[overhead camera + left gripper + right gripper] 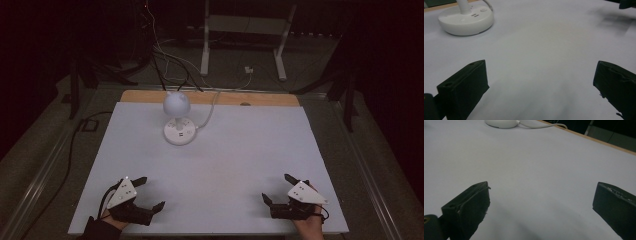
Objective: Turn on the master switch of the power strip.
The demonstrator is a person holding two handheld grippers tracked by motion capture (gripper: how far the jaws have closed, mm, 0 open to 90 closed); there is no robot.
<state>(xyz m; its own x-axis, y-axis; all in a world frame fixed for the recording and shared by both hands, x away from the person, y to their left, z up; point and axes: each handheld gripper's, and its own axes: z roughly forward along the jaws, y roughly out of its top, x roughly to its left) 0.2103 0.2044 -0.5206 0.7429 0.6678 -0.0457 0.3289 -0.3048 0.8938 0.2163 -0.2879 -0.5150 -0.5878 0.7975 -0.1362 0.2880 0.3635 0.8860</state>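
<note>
Progress: nothing is begun, as far as I can judge; the lamp [177, 120] stands untouched at the far middle of the desk [240, 165], well apart from both grippers.
Left to do: the whole job, likely a reach across the bare sheet to the lamp or the buttons on its base [466, 21].
Left gripper [150, 193]: at the near left corner of the desk, held low over the sheet, the hand and dark sleeve coming in from the bottom edge.
Left jaws: wide apart, nothing between them; in the left gripper view only bare desk lies between the two black jaws.
Left aim: angled forward and inward, so the lamp base sits at the upper left of its own view.
Lamp: white, round base with sockets and a button, a short neck, a globe-like head [176, 103] on top; its cord [207, 117] runs off the far edge.
Right gripper [276, 189]: at the near right corner, also low over the sheet, the hand at the bottom edge.
Right jaws: wide apart, empty; bare desk between them in the right gripper view.
Right aim: turned inward toward the middle of the desk, with the lamp base [501, 123] at the top of its view, far off.
Pose together: the two grippers mirror each other, well apart, both at rest near the person's edge.
</note>
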